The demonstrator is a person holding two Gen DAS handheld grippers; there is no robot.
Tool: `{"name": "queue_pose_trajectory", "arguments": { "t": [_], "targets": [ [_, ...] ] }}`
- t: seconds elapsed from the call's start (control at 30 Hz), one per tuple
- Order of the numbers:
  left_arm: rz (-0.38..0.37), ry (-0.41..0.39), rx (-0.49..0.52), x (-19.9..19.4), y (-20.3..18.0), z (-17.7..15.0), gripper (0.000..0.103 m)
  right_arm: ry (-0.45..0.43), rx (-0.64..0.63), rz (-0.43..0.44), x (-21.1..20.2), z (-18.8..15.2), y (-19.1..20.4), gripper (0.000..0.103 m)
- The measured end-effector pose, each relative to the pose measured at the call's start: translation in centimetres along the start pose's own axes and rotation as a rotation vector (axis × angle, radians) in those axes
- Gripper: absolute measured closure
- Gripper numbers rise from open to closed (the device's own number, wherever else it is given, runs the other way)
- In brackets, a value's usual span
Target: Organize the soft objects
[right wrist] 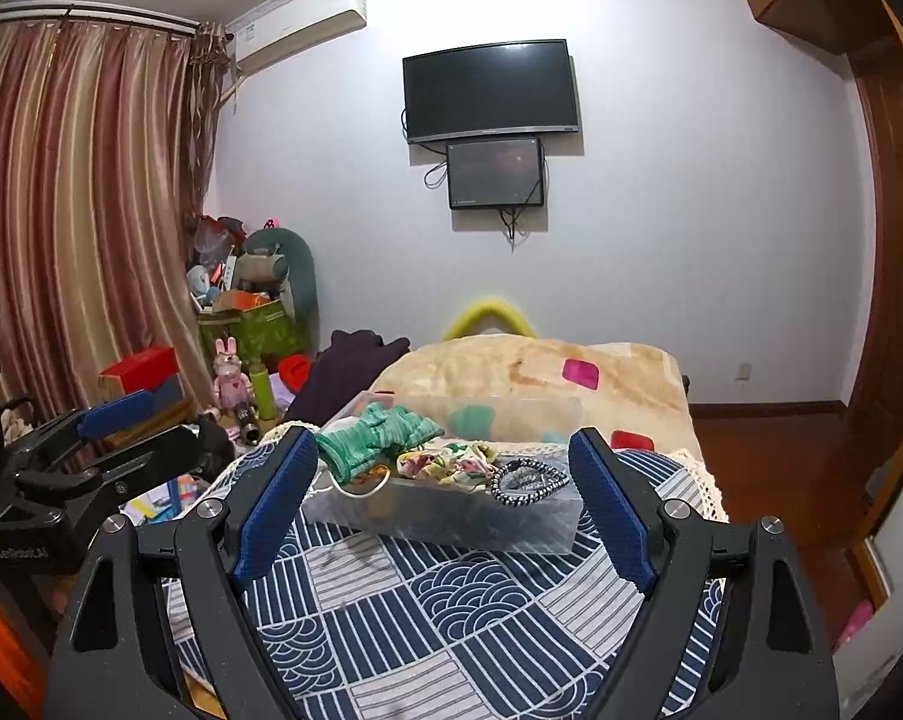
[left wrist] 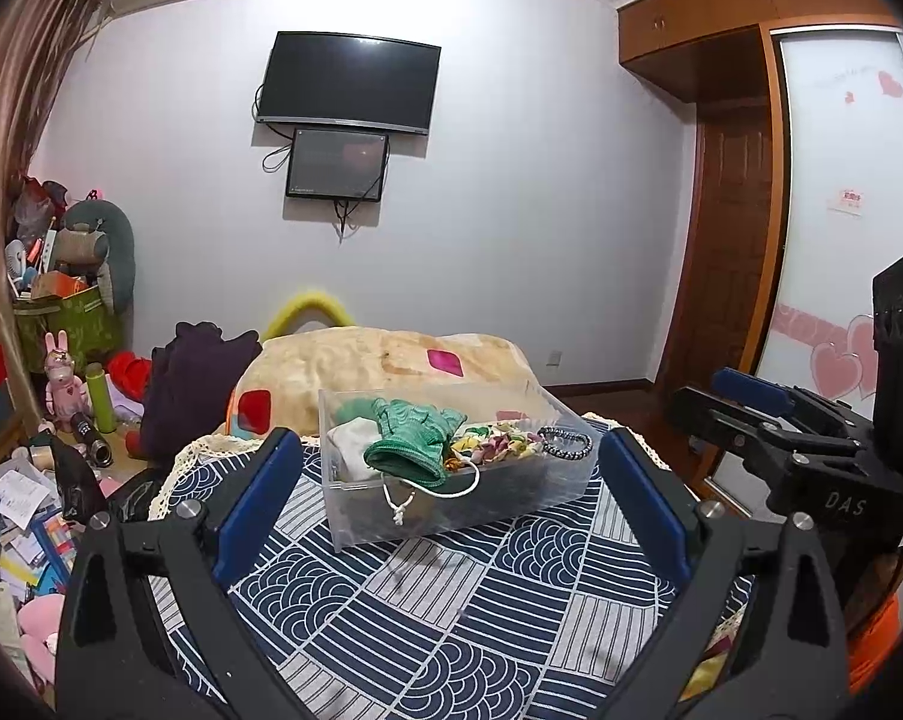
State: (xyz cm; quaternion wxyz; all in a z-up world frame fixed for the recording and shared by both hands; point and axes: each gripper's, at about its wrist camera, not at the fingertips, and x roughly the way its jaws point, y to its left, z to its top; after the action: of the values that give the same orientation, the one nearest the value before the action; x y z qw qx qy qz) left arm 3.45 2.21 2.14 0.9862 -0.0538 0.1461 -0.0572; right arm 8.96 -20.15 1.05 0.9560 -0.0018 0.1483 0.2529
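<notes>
glove point(left wrist: 418, 432) in bin point(left wrist: 451, 510), blanket point(left wrist: 391, 360) behind

A lived-in home bedroom is shown. A TV point(left wrist: 348, 83) is mounted centrally on the wall, curtains point(right wrist: 85, 210) hang at left, a wardrobe point(left wrist: 841, 180) stands at right, and a blanket point(left wrist: 385, 372) is heaped mid-frame beside floor clutter point(left wrist: 25, 516) at lower left.

At centre frame a clear plastic bin point(right wrist: 451, 516) on the patterned cloth point(right wrist: 481, 618) holds a green knit glove point(right wrist: 373, 435), floral fabric point(right wrist: 445, 462) and a striped band point(right wrist: 529, 480). The right gripper point(right wrist: 445, 510) frames it, jaws spread wide.
</notes>
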Motion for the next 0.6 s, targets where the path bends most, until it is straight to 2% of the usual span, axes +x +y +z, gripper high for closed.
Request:
{"name": "queue_pose_trajectory", "arguments": {
  "t": [0.6],
  "targets": [
    [0.003, 0.002, -0.02, 0.29, 0.45, 0.06, 0.003, 0.003, -0.001, 0.008, -0.13, -0.29, 0.53, 0.019]
  ]
}}
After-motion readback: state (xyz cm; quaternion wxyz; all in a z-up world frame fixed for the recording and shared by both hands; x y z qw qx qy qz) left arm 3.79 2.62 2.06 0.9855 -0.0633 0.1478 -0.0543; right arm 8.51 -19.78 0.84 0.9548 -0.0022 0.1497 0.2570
